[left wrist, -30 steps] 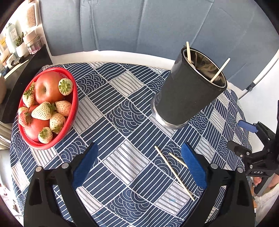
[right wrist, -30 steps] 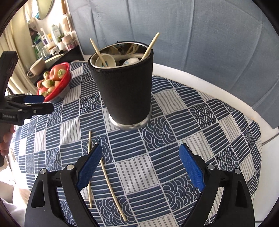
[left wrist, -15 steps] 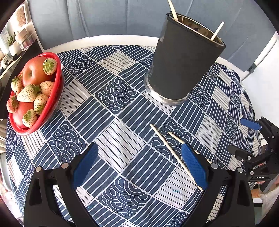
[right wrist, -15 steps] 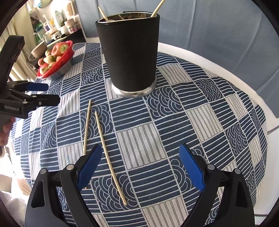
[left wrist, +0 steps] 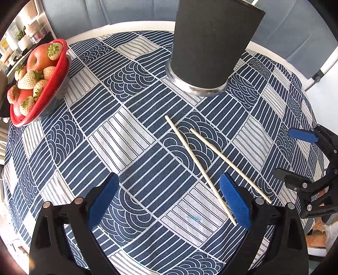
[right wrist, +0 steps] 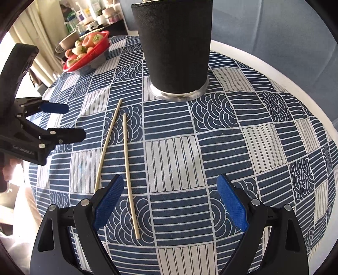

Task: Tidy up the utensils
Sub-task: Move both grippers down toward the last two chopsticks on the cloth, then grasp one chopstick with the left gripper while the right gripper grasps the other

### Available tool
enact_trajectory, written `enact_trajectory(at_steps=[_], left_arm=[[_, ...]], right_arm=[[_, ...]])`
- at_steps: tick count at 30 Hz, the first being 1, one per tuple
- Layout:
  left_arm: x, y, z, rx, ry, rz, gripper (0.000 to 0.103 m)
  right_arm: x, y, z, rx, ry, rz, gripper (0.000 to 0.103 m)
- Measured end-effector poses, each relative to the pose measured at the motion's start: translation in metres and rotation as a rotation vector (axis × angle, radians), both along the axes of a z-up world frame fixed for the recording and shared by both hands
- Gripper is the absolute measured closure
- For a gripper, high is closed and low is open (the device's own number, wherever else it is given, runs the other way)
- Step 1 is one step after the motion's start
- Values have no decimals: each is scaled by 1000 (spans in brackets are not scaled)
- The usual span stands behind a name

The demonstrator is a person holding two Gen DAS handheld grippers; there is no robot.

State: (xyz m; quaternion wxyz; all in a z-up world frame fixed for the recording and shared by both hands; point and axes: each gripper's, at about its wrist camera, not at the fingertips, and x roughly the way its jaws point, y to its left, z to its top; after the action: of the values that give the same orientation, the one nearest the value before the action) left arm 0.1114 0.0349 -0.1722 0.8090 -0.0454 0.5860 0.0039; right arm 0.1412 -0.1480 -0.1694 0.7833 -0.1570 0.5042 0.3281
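Note:
Two pale wooden chopsticks lie side by side on the blue patterned tablecloth, in front of a tall black utensil holder with a metal base. My left gripper hovers open above the cloth, its right pad beside the near end of one chopstick. My right gripper also stands open and empty, its left pad close to the chopsticks' near ends. Each gripper shows at the other view's edge: the right gripper and the left gripper.
A red bowl of apples and strawberries sits at the table's far left. Blue upholstery rises behind the round table's white rim. Shelves with jars stand at the back left.
Both grippers have sunk toward the table and tipped downward. The holder's rim and the sticks inside it have slid out of view; the two chopsticks now loom larger.

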Motion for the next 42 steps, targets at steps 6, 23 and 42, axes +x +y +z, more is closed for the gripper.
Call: enact_trajectory(at_steps=[6,23,42], left_arm=[[-3,-8,-12,0,21,45,9],[7,-18,-46,70,62,85,4],[-17,-10,-34,20,99,110,98]], right_arm=[[-4,7,-8,-10,10,93,18],[-27,30,-45,-121,-31,193,9],[-5,-51,-32,27,140,28,98]])
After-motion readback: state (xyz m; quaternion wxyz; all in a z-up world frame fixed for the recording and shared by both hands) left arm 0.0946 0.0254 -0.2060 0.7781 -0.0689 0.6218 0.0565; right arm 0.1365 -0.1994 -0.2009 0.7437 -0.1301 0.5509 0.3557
